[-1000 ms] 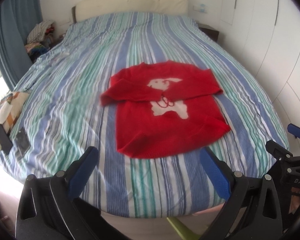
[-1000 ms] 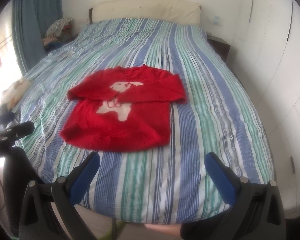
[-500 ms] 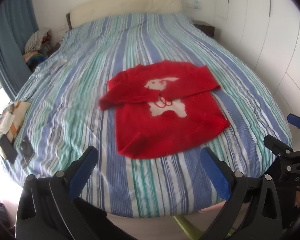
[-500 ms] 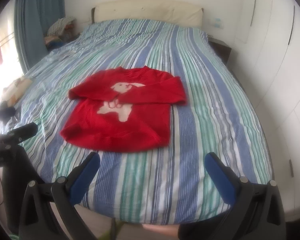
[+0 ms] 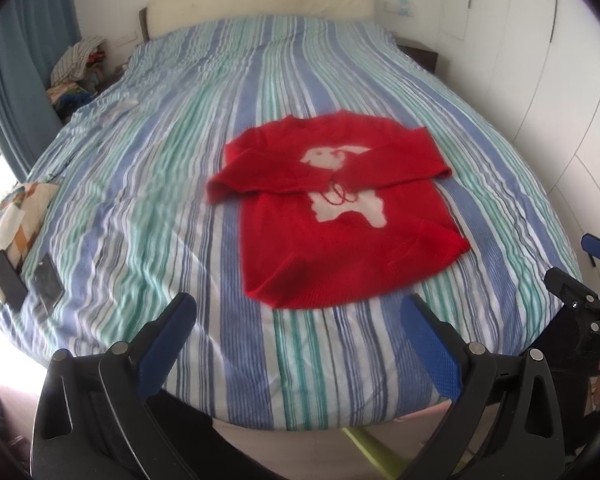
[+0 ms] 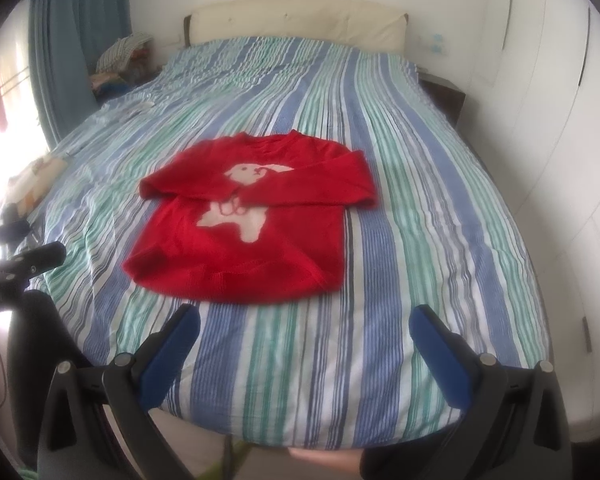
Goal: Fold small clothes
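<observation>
A small red sweater [image 5: 340, 216] with a white animal on its front lies flat on the striped bed [image 5: 180, 184], both sleeves folded across the chest. It also shows in the right wrist view [image 6: 248, 220]. My left gripper [image 5: 296, 320] is open and empty, held back over the bed's near edge, just short of the sweater's hem. My right gripper [image 6: 304, 332] is open and empty, also at the near edge, to the right of the sweater. The right gripper's body shows at the right of the left wrist view [image 5: 580, 304].
A patterned cloth with a phone and a dark card [image 5: 16, 248] lies at the bed's left edge. A pile of clothes [image 5: 76, 68] sits by the blue curtain. A headboard [image 5: 260, 0] is at the far end, white wardrobe doors [image 6: 560, 120] on the right.
Both grippers have drifted slightly, so the views shift a little; the sweater lies unchanged and both grippers stay open.
</observation>
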A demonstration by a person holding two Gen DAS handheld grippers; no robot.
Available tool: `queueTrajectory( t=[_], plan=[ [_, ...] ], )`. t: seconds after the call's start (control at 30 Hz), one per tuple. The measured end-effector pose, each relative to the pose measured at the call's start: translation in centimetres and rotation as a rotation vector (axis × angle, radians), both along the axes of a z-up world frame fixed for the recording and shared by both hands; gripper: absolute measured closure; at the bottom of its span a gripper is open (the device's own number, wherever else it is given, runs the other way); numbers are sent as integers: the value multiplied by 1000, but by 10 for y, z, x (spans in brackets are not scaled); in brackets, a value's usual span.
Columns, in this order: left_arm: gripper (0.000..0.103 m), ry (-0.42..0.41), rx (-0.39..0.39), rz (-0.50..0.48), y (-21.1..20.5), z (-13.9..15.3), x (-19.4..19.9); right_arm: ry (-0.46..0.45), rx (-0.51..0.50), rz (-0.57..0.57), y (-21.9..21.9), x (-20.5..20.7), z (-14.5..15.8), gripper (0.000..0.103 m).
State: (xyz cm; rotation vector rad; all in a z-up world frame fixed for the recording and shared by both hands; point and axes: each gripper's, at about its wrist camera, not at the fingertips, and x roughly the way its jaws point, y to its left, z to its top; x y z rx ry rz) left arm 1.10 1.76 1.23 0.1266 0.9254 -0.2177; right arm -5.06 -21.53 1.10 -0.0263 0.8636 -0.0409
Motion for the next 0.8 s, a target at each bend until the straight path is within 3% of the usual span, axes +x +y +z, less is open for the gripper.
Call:
queueTrajectory(
  t=[0.5,0.67,0.8],
  plan=[
    [1,15,33,-33,2,-11,10,19,19,2,-3,6,-2,0],
    [1,56,70,-126,4,-50,44,28,34,59,-17,26,-8,0],
    [6,131,118,-212,-2,-98,85,106,-28,167,-33,70,-38,0]
  ],
)
